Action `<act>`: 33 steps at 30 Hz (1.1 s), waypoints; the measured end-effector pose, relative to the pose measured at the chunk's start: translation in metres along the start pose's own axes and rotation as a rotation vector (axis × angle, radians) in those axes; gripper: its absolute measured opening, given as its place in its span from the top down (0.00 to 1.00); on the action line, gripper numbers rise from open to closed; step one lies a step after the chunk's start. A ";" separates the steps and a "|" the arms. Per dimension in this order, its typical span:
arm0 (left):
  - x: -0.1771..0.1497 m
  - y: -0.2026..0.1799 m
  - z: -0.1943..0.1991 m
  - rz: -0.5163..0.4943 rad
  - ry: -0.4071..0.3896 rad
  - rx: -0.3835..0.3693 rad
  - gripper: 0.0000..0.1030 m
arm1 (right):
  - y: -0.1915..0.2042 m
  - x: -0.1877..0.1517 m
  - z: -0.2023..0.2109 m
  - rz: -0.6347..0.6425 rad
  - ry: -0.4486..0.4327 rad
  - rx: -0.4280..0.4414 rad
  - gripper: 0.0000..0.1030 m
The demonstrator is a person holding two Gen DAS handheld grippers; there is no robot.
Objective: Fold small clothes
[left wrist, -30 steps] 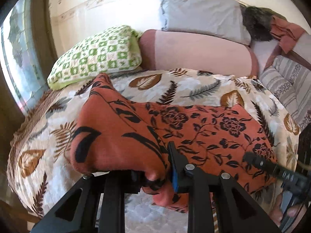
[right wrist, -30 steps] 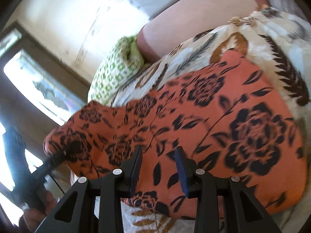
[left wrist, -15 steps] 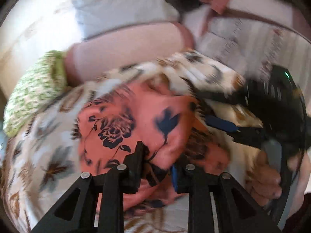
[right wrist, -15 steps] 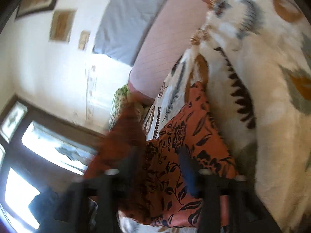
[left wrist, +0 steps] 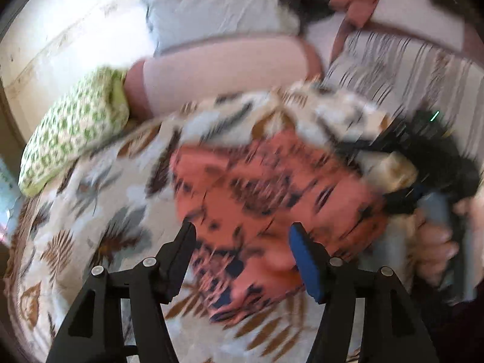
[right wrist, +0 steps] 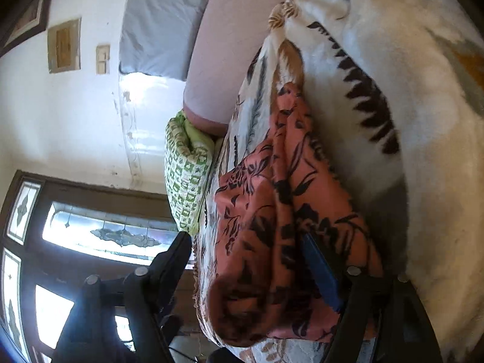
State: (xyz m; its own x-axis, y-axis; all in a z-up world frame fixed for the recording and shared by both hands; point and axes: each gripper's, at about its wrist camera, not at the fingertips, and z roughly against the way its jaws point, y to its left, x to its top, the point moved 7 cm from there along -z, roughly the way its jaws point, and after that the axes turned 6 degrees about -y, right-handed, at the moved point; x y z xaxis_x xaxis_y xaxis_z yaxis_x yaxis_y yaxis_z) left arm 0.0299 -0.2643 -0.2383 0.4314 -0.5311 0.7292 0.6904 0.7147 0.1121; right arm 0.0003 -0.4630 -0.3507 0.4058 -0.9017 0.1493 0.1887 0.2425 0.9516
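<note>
An orange garment with a black flower print [left wrist: 266,187] lies folded and bunched on the leaf-patterned blanket [left wrist: 99,211]. My left gripper [left wrist: 242,245] hovers over its near edge. Its jaws are opening, with cloth beneath the gap and neither pad pressing on it; this view is blurred. At the garment's right edge a hand [left wrist: 435,242] holds my right gripper [left wrist: 390,178]. The right wrist view is rolled on its side. There the garment [right wrist: 272,211] bulges between the opening jaws of the right gripper [right wrist: 248,260], loose against the blue pad [right wrist: 320,272].
A green checked pillow [left wrist: 75,127], a pink bolster [left wrist: 224,72] and a grey pillow [left wrist: 211,9] line the far side of the bed. A striped cushion [left wrist: 402,69] lies at the right. A window [right wrist: 99,236] and a white wall [right wrist: 69,115] are beyond.
Both grippers have opened and let go of the garment. It went from spread wide and lifted to a narrower folded bundle on the blanket. The right gripper rolled onto its side.
</note>
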 end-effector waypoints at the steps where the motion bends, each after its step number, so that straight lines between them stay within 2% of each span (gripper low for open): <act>1: -0.008 0.003 -0.009 -0.002 0.042 0.018 0.37 | 0.001 -0.002 -0.002 0.010 0.001 -0.016 0.21; 4: -0.029 0.005 -0.025 0.011 0.118 0.024 0.37 | 0.000 -0.008 -0.011 0.043 0.023 -0.081 0.20; 8: -0.032 0.002 -0.030 -0.003 0.119 0.025 0.37 | 0.005 -0.016 -0.023 0.141 0.044 -0.182 0.20; 10: -0.032 0.000 -0.029 -0.009 0.116 0.028 0.37 | 0.009 -0.020 -0.028 0.204 0.057 -0.224 0.25; 11: -0.031 0.000 -0.030 -0.009 0.117 0.029 0.37 | 0.011 -0.021 -0.029 0.234 0.064 -0.243 0.38; 12: -0.032 0.000 -0.031 -0.007 0.117 0.027 0.37 | 0.012 -0.023 -0.032 0.266 0.074 -0.265 0.56; 13: -0.032 -0.001 -0.032 -0.006 0.117 0.029 0.37 | 0.013 -0.024 -0.034 0.295 0.079 -0.287 0.63; 18: -0.029 0.000 -0.028 -0.017 0.104 0.032 0.37 | 0.024 -0.020 -0.029 0.363 0.051 -0.311 0.70; 27: -0.016 -0.015 -0.026 -0.031 0.064 0.007 0.35 | 0.061 -0.008 0.005 0.507 -0.071 -0.347 0.72; 29: -0.018 -0.019 -0.031 -0.039 0.076 0.007 0.35 | 0.058 -0.007 0.007 0.506 -0.068 -0.360 0.72; 32: -0.027 -0.020 -0.043 -0.030 0.115 0.009 0.34 | 0.031 -0.007 -0.002 0.445 -0.003 -0.392 0.72; 33: -0.028 -0.020 -0.045 -0.029 0.117 0.011 0.33 | 0.021 -0.007 -0.004 0.426 0.010 -0.406 0.67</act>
State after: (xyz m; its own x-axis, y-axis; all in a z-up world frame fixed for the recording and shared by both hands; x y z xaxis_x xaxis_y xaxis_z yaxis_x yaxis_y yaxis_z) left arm 0.0302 -0.2837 -0.2910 0.4767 -0.6007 0.6418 0.6976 0.7028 0.1396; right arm 0.0053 -0.4502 -0.3329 0.5289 -0.6916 0.4919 0.3340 0.7024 0.6286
